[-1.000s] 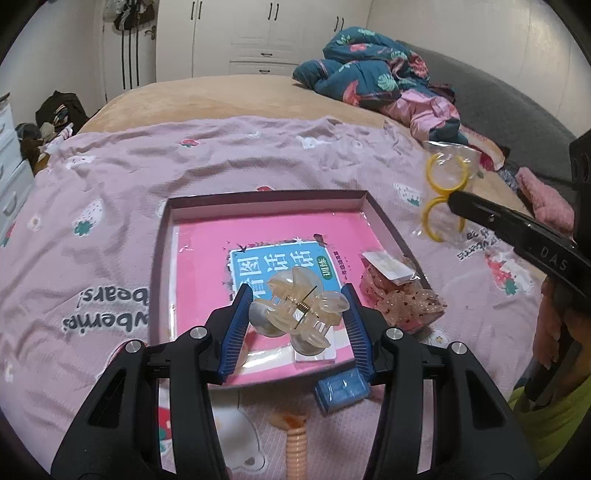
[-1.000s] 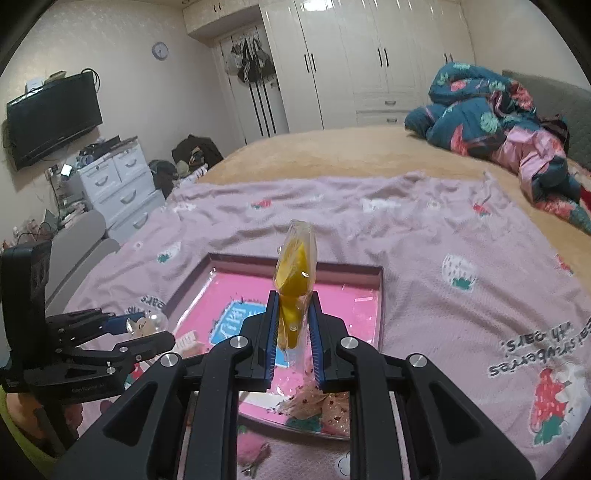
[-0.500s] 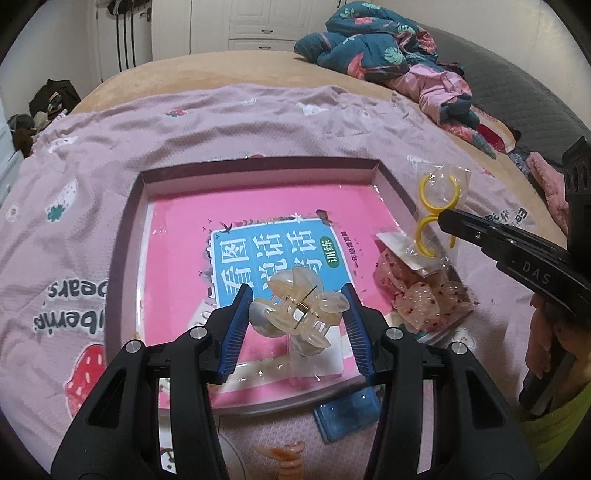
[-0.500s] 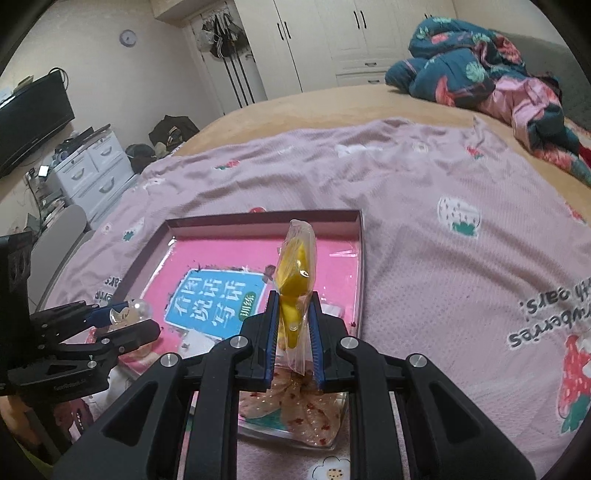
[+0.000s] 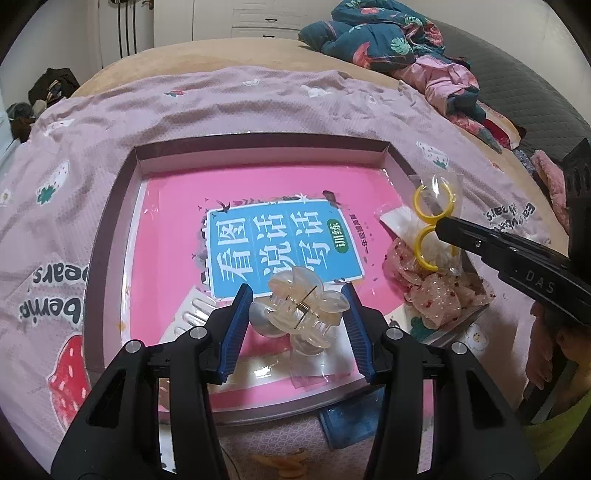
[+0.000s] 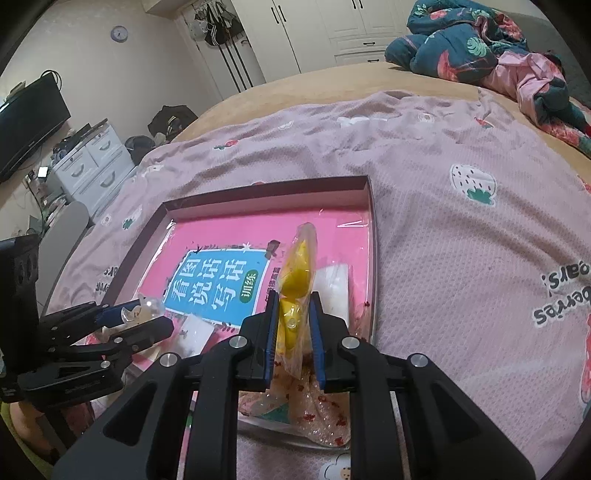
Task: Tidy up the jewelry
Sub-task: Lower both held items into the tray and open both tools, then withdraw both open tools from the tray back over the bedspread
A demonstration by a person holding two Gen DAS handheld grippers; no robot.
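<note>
Pink bedding printed with strawberries [image 6: 472, 184] covers the bed, and on it sits a shallow box tray [image 5: 236, 142] with dark walls and a glossy pink book [image 5: 284, 247] lying flat inside, its blue label facing up. White wardrobes [image 6: 314, 29] and a heap of dark floral clothes [image 6: 480, 48] fill the far side of the room.

Over the near edge of the tray, the left gripper [image 5: 297, 308] has its blue pads pressed against a translucent hair clip [image 5: 299, 306], one pad on each side, so the clip hangs between the fingertips above the lower part of the book. Just beneath it a clear empty packet [image 5: 317, 365] lies on the pink cover, and a white comb-like piece [image 5: 192, 314] rests to the left of the left pad.

At the right side of the tray, the right gripper [image 6: 293, 325] pinches a clear bag of yellow rings [image 6: 297, 273] near its lower end, so the bag stands up between the blue pads. In the left wrist view the rings [image 5: 434, 221] show past the tip of that gripper, above a crumpled packet with red dots [image 5: 439, 295] that lies in the tray's near right corner. A white packet [image 6: 332, 288] lies flat on the book just right of the yellow bag. A small blue item [image 5: 347, 421] sits on the bedding just outside the tray's near wall.
</note>
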